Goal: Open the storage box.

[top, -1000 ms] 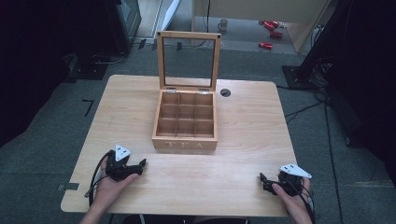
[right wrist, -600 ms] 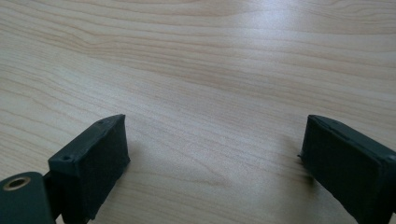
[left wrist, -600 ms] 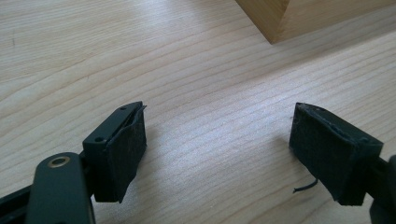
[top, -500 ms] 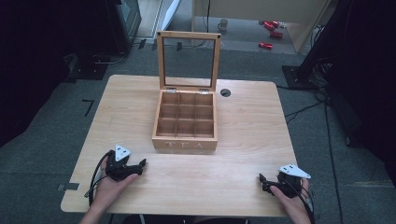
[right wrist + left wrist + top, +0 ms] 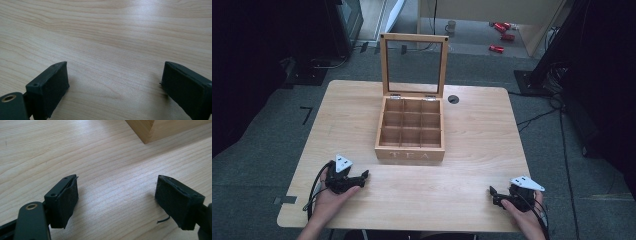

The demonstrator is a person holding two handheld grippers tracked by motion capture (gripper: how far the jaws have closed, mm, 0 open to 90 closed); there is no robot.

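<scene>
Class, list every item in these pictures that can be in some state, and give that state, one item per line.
Tea box: open, its nine compartments empty.
Lid: raised upright on its hinges.
Left tool: open, holding nothing, low over the table.
Right tool: open, holding nothing, low over the table.

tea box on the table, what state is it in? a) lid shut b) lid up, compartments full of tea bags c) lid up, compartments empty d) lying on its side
c: the tea box stands with its glass-paned lid raised upright at the back, and the high view shows bare wood in its nine compartments.
</scene>
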